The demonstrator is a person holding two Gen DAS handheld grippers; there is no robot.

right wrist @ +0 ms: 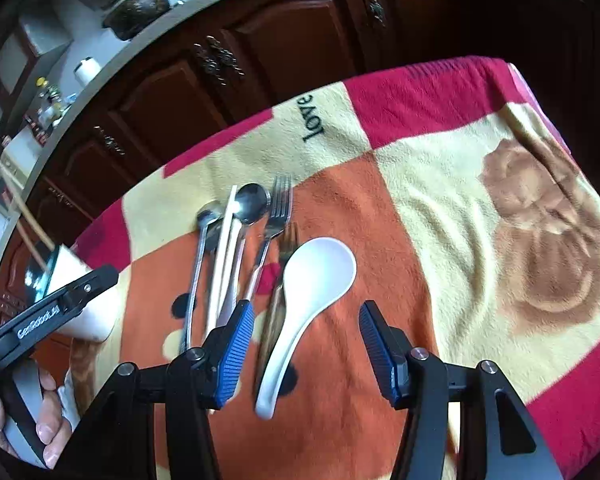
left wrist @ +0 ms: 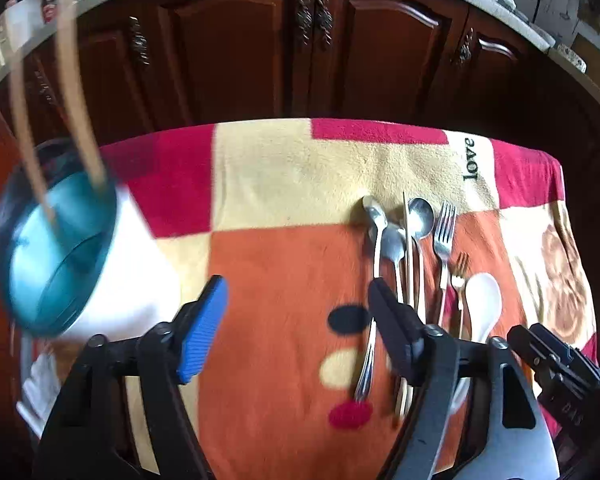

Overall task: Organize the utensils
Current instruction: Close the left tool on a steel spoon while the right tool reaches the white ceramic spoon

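Hovering right claw (right wrist: 306, 354) apart around white spoon (right wrist: 308, 296) for pickup; keeping left claw (left wrist: 296, 328) apart, empty, toward holder (left wrist: 56, 248).

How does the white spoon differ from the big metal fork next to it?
Colour and material look: the white spoon is opaque white, ceramic or plastic; the metal fork is shiny silver.
Head: the spoon has a broad, deep, rounded bowl; the fork ends in thin tines.
Handle: the spoon's is short and thick; the fork's is long and slim.
Shared: both lie flat on the blanket, heads pointing toward the cabinets, ungripped.
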